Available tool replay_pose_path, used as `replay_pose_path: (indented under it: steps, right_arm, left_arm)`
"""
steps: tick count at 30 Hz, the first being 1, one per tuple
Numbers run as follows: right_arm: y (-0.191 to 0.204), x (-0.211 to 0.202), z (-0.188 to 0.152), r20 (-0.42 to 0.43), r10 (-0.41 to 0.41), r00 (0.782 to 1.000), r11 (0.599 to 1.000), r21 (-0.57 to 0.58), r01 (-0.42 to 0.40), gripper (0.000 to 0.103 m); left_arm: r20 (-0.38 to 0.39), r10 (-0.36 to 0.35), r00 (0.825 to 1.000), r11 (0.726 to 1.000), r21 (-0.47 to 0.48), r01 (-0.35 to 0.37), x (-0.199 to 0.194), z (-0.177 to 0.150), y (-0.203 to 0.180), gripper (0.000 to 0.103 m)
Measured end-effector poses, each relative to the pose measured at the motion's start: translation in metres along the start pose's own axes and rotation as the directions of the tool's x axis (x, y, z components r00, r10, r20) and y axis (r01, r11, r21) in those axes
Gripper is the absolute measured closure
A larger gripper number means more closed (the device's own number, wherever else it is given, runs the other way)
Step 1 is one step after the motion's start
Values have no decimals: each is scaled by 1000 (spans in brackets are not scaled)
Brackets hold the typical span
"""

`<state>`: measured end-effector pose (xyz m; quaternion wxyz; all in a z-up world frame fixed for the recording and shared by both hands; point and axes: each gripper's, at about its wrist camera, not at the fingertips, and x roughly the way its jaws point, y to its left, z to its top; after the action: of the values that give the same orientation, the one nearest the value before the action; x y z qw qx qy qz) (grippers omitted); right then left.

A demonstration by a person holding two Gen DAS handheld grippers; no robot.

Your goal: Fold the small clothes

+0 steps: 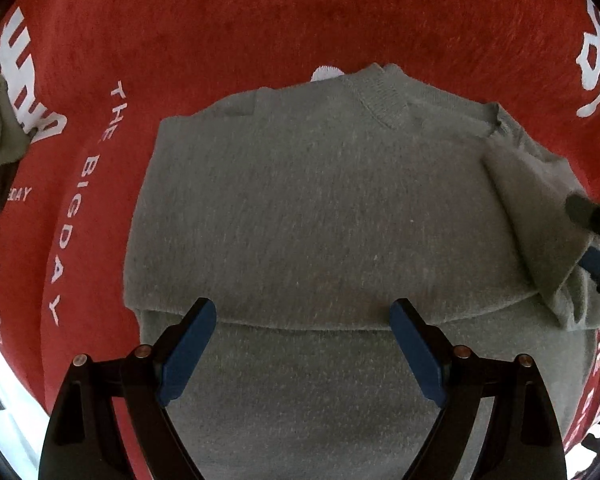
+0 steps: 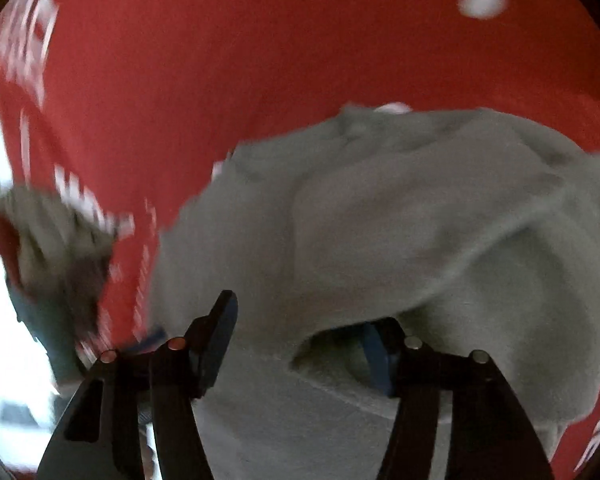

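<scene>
Across the whole surface lies a red cloth [image 1: 260, 20] with white lettering, and on it a grey sweater [image 1: 320, 200] is spread flat, collar at the far side. Its near part is doubled over, leaving a fold edge that runs crosswise. At the far left edge of the left view a second, crumpled greenish garment [image 1: 0, 120] sits well apart from the sweater. Directly above the fold edge hangs the left gripper [image 1: 302, 350], jaws spread wide with nothing between them. By the sweater's right side, where a flap of fabric is turned over, the right gripper [image 2: 300, 340] has its jaws parted; one blue pad sits under a raised fold, not pressing it.
</scene>
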<state>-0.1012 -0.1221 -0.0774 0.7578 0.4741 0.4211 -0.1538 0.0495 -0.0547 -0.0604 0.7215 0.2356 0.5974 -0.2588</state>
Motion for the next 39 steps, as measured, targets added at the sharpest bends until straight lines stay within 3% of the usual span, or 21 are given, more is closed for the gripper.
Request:
replay_pose_path:
  steps: [3, 5, 6, 7, 9, 11, 13, 14, 16, 20, 21, 22, 24, 26, 28, 30, 33, 34, 36, 39]
  right_arm:
    - [-36, -9, 10, 77, 40, 996, 969, 242, -57, 42]
    - [-53, -9, 11, 122, 73, 990, 920, 374, -114, 66]
    - [-62, -8, 11, 138, 78, 987, 895, 427, -130, 88]
    - [-61, -8, 12, 149, 74, 986, 895, 427, -132, 91]
    - [-35, -13, 20, 159, 46, 986, 950, 297, -92, 92]
    - [14, -10, 20, 124, 16, 992, 999, 43, -22, 92]
    - [52, -1, 13, 86, -21, 996, 986, -164, 35, 92]
    - [79, 10, 3, 61, -56, 997, 949, -306, 72, 92]
    - [110, 31, -13, 34, -113, 993, 880, -462, 116, 92]
    - [148, 84, -47, -13, -246, 969, 714, -678, 173, 90]
    - [150, 92, -55, -15, -282, 959, 675, -713, 187, 83]
    - [155, 101, -66, -12, -326, 945, 619, -758, 204, 68]
    - [160, 101, -87, 2, -351, 937, 538, -818, 203, 50]
    - [162, 92, -100, 5, -338, 941, 514, -837, 189, 50]
    - [148, 73, -101, -17, -335, 942, 575, -796, 191, 50]
    - [111, 42, -89, -57, -319, 946, 713, -672, 200, 50]
    - [37, -5, -65, -84, -238, 968, 930, -307, 202, 50]
    - [12, -19, -61, -77, -205, 976, 966, -178, 189, 50]
    - [-41, -46, -61, -33, -136, 990, 985, 99, 138, 50]
    - [-99, -70, -68, 47, -75, 996, 928, 370, 52, 50]
  left_arm:
    - [6, -15, 1000, 1000, -11, 15, 1, 2, 7, 13]
    - [17, -18, 1000, 1000, -15, 18, -2, 2, 13, 13]
    - [22, -19, 1000, 1000, -18, 20, -4, 2, 15, 13]
    - [29, -20, 999, 1000, -22, 20, -7, 2, 19, 13]
    - [40, -24, 999, 999, -37, 26, -11, 1, 30, 13]
    - [43, -29, 999, 997, -64, 31, -12, 0, 42, 13]
    - [35, -29, 999, 993, -116, 33, -11, -1, 63, 13]
    - [33, -24, 999, 991, -130, 28, -10, -2, 70, 13]
    - [30, 5, 1000, 986, -166, 0, -8, -3, 91, 13]
    - [24, 34, 999, 974, -223, -28, -8, -3, 125, 13]
    - [23, 39, 999, 972, -231, -33, -9, -3, 129, 13]
    - [24, 45, 999, 971, -237, -38, -10, -3, 134, 13]
    - [35, 50, 998, 971, -236, -40, -17, -1, 135, 13]
    - [48, 24, 999, 977, -211, -13, -22, 3, 128, 13]
    - [54, -12, 998, 985, -174, 21, -24, 8, 116, 13]
    - [72, -50, 996, 992, -109, 57, -27, 13, 89, 13]
    - [74, -93, 993, 994, -51, 97, -20, 22, 58, 13]
    - [70, -103, 992, 993, -46, 107, -18, 24, 51, 13]
    - [55, -127, 990, 991, -40, 129, -7, 32, 35, 13]
    - [17, -96, 995, 995, -24, 96, 13, 38, 17, 13]
